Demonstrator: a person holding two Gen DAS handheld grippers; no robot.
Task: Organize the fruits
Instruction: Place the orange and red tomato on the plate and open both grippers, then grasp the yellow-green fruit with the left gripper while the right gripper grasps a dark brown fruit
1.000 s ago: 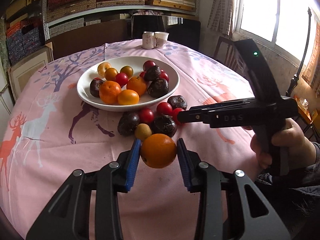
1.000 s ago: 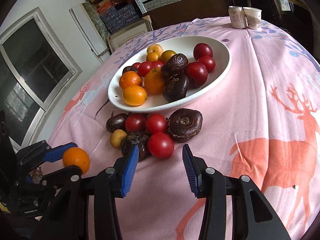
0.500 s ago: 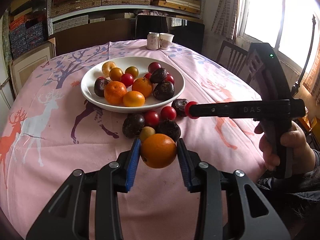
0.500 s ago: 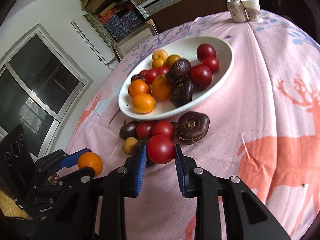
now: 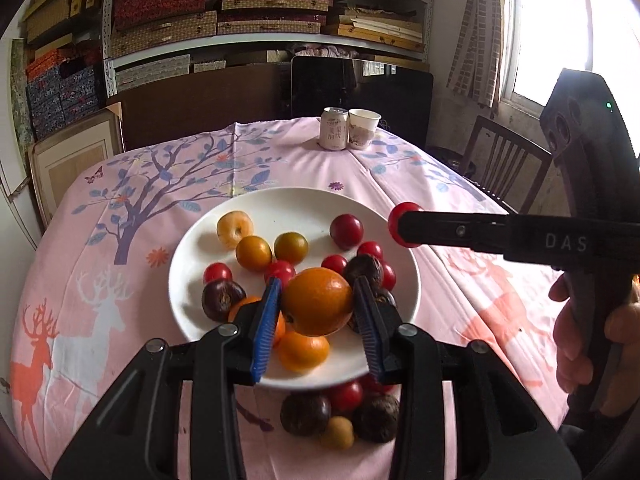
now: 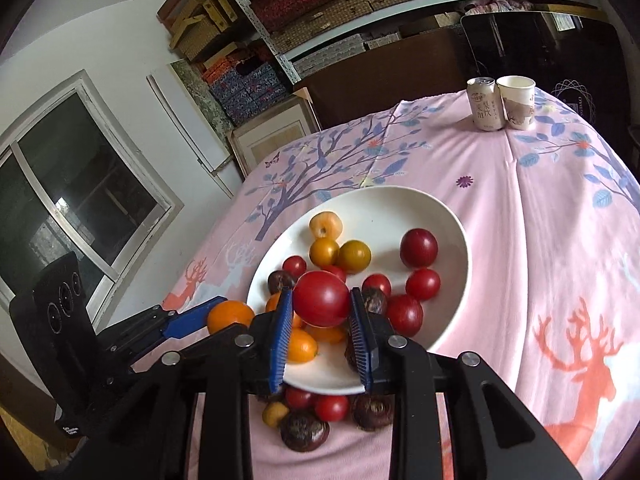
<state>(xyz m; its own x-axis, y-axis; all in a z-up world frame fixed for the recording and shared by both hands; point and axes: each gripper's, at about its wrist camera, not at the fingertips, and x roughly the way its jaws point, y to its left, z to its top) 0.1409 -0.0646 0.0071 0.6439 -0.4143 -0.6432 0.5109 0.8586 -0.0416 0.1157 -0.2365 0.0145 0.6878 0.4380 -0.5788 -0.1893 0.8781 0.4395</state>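
While both claws hang above the white plate (image 5: pixel 188 264), each holds a fruit: the left claw (image 5: pixel 316 304) is clamped on an orange (image 5: pixel 318 300), and the right claw (image 6: pixel 320 304) is pinched on a red tomato (image 6: pixel 322 298). Straight below the orange lie heaped fruits at the plate's near side; the tomato sits over the plate's middle. More fruits (image 5: pixel 340 416) wait on the bench (image 5: pixel 120 208), just beside the near rim, closer to both hands than the plate's bare far part
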